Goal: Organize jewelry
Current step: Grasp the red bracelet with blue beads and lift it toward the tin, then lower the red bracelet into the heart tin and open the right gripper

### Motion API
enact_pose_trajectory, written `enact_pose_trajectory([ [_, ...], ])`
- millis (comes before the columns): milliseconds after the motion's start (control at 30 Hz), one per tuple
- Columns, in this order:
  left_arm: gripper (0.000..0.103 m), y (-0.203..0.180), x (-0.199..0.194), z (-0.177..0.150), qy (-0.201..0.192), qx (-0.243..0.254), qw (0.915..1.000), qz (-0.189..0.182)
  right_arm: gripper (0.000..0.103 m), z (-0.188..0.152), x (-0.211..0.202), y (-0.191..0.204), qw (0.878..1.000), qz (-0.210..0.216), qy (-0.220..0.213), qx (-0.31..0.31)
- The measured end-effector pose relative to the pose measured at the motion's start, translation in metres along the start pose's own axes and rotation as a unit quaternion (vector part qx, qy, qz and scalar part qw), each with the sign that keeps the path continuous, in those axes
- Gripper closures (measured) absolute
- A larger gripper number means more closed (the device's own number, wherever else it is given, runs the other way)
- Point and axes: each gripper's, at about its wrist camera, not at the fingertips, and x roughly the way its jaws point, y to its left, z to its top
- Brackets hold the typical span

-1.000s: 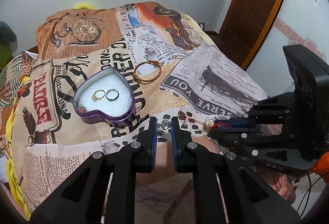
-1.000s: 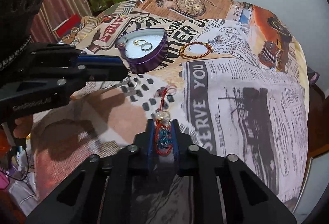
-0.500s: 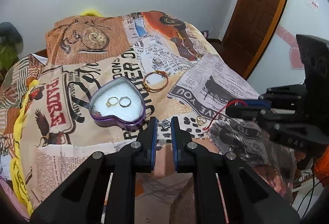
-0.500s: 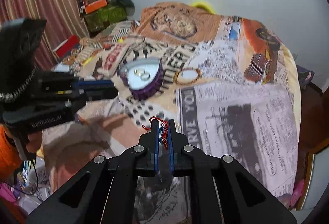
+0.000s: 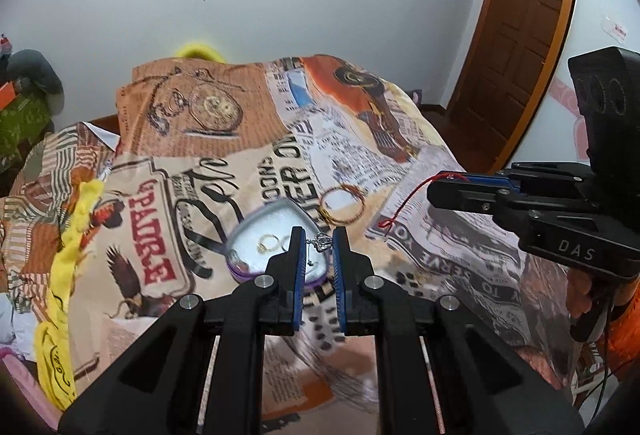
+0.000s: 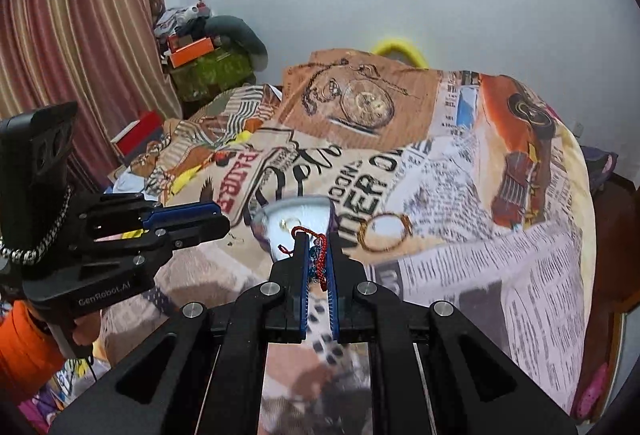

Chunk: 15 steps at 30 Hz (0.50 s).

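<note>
My left gripper [image 5: 319, 241] is shut on a small silver charm [image 5: 322, 243] and holds it above the near edge of the purple heart-shaped tin [image 5: 256, 235], which holds a gold ring [image 5: 267, 242]. My right gripper [image 6: 317, 249] is shut on a red cord bracelet [image 6: 320, 259] with blue beads, lifted above the bed. The tin [image 6: 292, 219] lies just beyond its tips. The red cord [image 5: 408, 201] dangles from the right gripper [image 5: 434, 191] in the left wrist view. A gold bangle [image 5: 342, 207] lies on the bedspread right of the tin, and shows in the right wrist view [image 6: 384, 233].
A newspaper-print bedspread [image 5: 200, 163] covers the bed. A yellow towel [image 5: 68, 263] lies along its left edge. A wooden door [image 5: 520, 35] stands at the right. Clutter and curtains [image 6: 80, 55] stand left of the bed.
Both grippers have lifted off the bedspread with their jewelry. The right gripper raised the red bracelet; the left raised the silver charm and moved toward the tin.
</note>
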Motion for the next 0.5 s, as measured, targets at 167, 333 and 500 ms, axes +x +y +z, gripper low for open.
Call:
enact_pose_trajectory([
  [167, 0.092, 0.012, 0.007, 0.010, -0.008, -0.003, 0.9999, 0.008, 0.096, 0.013, 0.015, 0.006, 1.000, 0.004, -0.003, 0.003],
  [333, 0.092, 0.026, 0.019, 0.017, -0.007, -0.005, 0.9999, 0.012, 0.096, 0.020, 0.036, 0.009, 1.000, 0.009, 0.006, 0.006],
  [500, 0.092, 0.040, 0.037, 0.016, 0.003, -0.012, 0.9998, 0.012, 0.096, 0.023, 0.061, 0.007, 1.000, 0.009, 0.026, 0.013],
])
